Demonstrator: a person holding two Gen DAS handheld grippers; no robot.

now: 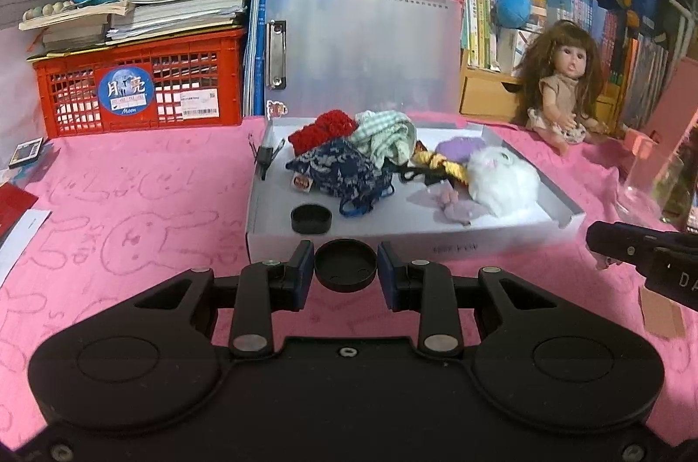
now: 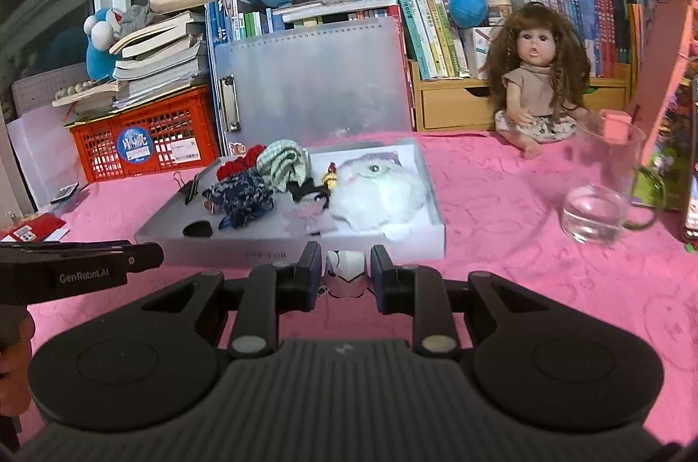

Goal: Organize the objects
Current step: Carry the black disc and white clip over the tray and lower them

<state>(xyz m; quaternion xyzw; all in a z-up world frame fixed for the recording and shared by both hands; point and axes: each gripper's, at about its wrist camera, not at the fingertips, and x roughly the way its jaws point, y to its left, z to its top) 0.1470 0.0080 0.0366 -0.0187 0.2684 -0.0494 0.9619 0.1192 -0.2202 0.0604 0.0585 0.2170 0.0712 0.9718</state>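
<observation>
The left gripper [image 1: 345, 270] pinched a round black cap [image 1: 345, 265] between its blue pads, holding it just short of the near wall of the white box [image 1: 480, 241] that lay straight ahead on the pink counter [image 1: 131, 244]. The right gripper [image 2: 347, 273] was closed on a small white-and-pink figure [image 2: 347, 272], most of it hidden by the fingers, so what it was could not be told; it too sat just before the box's front wall. Inside the box, beyond the left gripper, lay a second black cap [image 1: 311, 220] close to the front edge, a dark blue cloth pouch [image 1: 344, 174] behind it, a red knit piece [image 1: 320, 128] and a green checked cloth [image 1: 386, 137] further back, and a white plush [image 1: 501, 178] off to the right; a binder clip [image 1: 266, 154] gripped the far left wall. The step in hand looked like carrying two picked-up items to the box, with neither yet over the rim. The next move would likely call for lifting each gripper enough to clear the front wall, moving forward over a bare patch of the floor, and only then spreading the fingers. For the cap, the free space beside its twin seemed the natural spot; for the figure, the gap in front of the plush seemed best. The two grippers were near each other, so going one at a time would lessen the chance of a knock.
</observation>
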